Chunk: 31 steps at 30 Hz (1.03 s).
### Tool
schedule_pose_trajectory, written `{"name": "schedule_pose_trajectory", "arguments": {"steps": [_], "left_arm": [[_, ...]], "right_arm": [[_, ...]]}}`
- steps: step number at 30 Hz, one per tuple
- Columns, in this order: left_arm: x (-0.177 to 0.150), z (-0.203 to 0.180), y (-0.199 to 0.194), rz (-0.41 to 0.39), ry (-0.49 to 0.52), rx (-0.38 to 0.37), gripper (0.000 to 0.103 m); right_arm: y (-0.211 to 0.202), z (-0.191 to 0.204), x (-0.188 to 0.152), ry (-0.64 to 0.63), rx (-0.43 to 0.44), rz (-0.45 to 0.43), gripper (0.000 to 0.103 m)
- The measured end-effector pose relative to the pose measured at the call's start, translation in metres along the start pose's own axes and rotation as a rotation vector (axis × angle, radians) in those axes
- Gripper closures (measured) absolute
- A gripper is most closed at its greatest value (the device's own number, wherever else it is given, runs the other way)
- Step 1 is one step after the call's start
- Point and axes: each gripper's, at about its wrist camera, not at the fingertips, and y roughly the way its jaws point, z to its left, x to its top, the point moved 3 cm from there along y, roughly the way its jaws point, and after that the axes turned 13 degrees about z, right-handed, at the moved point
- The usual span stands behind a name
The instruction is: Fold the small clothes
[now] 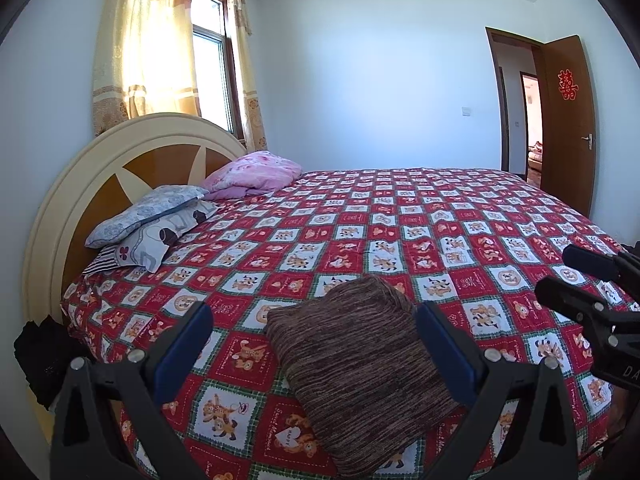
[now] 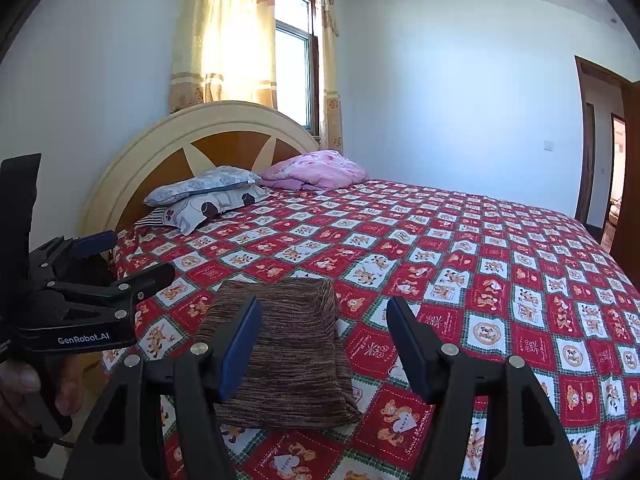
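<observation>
A brown striped garment [image 1: 360,360] lies folded into a thick rectangle on the red patchwork bedspread [image 1: 400,220], near the bed's front edge. My left gripper [image 1: 316,340] hovers over it, its blue pads spread wide on either side, touching nothing. In the right wrist view the same garment [image 2: 288,360] lies under and left of my right gripper [image 2: 324,340], which is open and holds nothing. Each gripper shows in the other's view: the right gripper [image 1: 568,276] at the right edge, the left gripper [image 2: 128,260] at the left edge, a hand [image 2: 20,388] behind it.
Two patterned pillows [image 1: 152,228] and a pink quilt [image 1: 256,172] lie by the rounded headboard [image 1: 100,168]. A dark cloth [image 1: 40,352] hangs beside the bed at the left. A curtained window [image 1: 208,52] stands behind; an open brown door [image 1: 568,120] at far right.
</observation>
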Motion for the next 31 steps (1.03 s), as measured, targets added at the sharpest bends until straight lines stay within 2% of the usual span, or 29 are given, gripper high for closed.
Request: {"name": "schedule_pose_trajectory", "arguments": {"steps": [9, 13, 17, 31], "left_arm": [[0.003, -0.005, -0.009, -0.037, 0.007, -0.004, 0.000], [0.003, -0.006, -0.010, -0.039, 0.008, -0.005, 0.000], [0.002, -0.005, -0.009, -0.031, 0.005, -0.002, 0.000], [-0.004, 0.004, 0.007, 0.024, -0.023, -0.008, 0.000]], "right_arm": [[-0.015, 0.000, 0.004, 0.001, -0.019, -0.060, 0.037], [-0.026, -0.002, 0.007, 0.010, -0.018, -0.114, 0.037], [-0.031, -0.001, 0.010, 0.011, -0.021, -0.136, 0.029], [-0.023, 0.006, 0.008, -0.024, -0.008, -0.100, 0.029]]}}
